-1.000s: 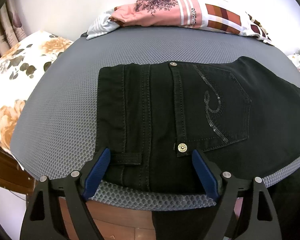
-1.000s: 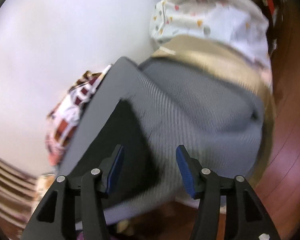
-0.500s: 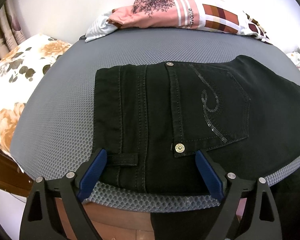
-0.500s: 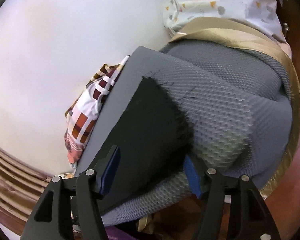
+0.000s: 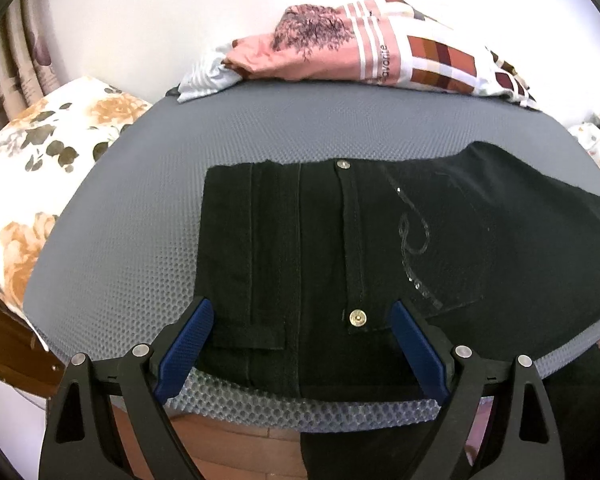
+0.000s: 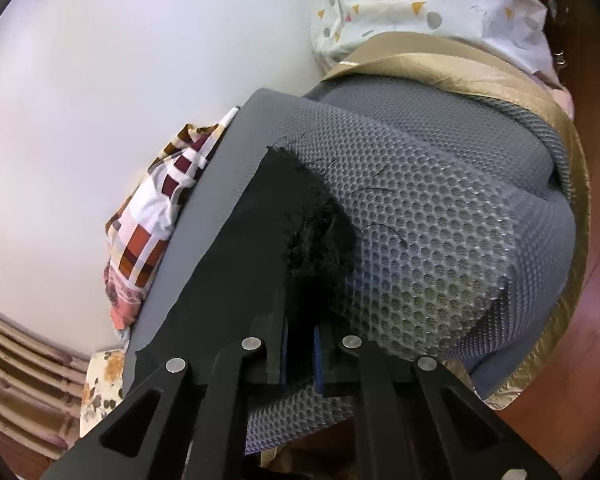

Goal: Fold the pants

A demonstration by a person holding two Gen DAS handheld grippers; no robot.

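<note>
Black pants (image 5: 340, 264) lie flat on a grey mesh mattress (image 5: 148, 208), waistband to the left, a sequined back pocket facing up, the legs running off right. My left gripper (image 5: 300, 344) is open, its blue pads straddling the near waist edge by a brass rivet. In the right wrist view the frayed hem end of the pants (image 6: 268, 240) lies on the mattress (image 6: 440, 220). My right gripper (image 6: 300, 344) is shut on the pants' hem edge at the mattress edge.
Folded pink and checked clothes (image 5: 364, 52) lie at the back of the mattress, also in the right wrist view (image 6: 152, 224). A floral pillow (image 5: 40, 168) is on the left. A gold cloth and a white patterned bundle (image 6: 420, 12) lie beyond the mattress end. Wooden floor lies below.
My right gripper moved in onto the pant hem and closed on it. My left gripper stayed open and drew back slightly at the waistband.
</note>
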